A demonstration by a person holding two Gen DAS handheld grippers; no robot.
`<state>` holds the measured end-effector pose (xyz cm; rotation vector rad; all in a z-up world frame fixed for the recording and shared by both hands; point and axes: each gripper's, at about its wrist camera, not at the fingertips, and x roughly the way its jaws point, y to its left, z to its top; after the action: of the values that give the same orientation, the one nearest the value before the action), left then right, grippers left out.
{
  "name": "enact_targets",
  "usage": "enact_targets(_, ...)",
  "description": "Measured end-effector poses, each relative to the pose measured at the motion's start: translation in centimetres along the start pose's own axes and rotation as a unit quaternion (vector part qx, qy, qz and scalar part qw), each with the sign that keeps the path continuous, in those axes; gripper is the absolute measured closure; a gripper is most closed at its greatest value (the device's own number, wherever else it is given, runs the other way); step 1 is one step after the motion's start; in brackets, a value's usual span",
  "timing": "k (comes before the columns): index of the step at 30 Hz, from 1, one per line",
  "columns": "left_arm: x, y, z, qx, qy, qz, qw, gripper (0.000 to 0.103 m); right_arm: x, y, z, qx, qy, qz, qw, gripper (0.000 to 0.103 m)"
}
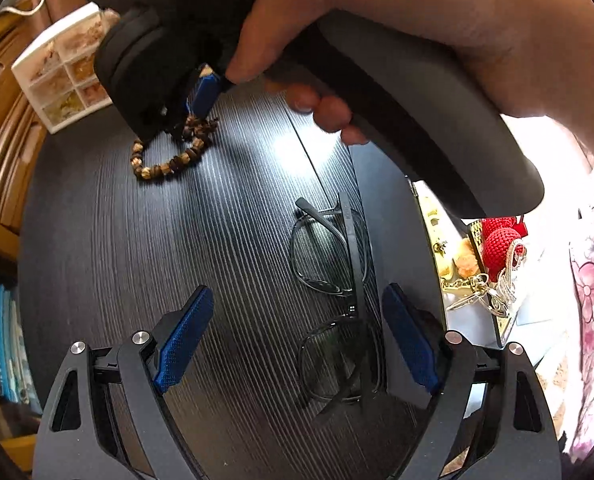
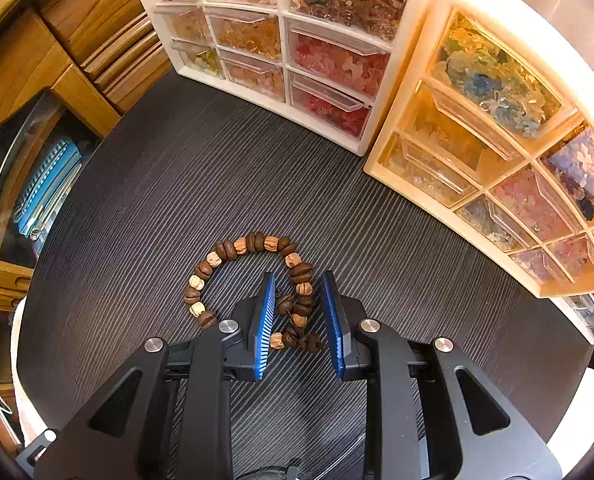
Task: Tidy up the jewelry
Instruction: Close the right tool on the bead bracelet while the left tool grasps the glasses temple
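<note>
Bracelet lay on tabletop; right tongs straddled its beads, apart. Left tongs apart above glasses.

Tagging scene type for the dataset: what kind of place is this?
Likely a home hobby or craft desk: small drawer organizers full of beads on a dark table, a beaded bracelet, glasses, wooden furniture alongside.

Bead bracelet lies on table; two drawer organizers stand behind it; glasses lie apart.
</note>
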<state>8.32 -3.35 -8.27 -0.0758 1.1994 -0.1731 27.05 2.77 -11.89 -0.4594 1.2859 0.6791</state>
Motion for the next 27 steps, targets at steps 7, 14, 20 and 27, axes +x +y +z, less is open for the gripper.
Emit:
enact_targets(7, 0.4, -0.5, 0.2, -0.017, 0.017, -0.016, 0.9996, 0.021, 0.2, 0.0, 0.2, -0.001, 0.005, -0.001, 1.000, 0.079)
enact_targets(14, 1.3, -3.2, 0.6, -0.001, 0.021, -0.004, 0.9998, 0.021, 0.2, 0.0, 0.3, -0.001, 0.006, 0.000, 1.000, 0.079)
enact_targets(20, 1.7, -4.5, 0.9, -0.004, 0.018, 0.010, 0.9998, 0.021, 0.2, 0.0, 0.4, -0.001, 0.006, 0.000, 1.000, 0.079)
enact_targets(27, 1.4, -3.5, 1.3, -0.028, 0.009, 0.031, 0.9991, 0.021, 0.3, 0.0, 0.4, -0.001, 0.007, -0.001, 1.000, 0.079)
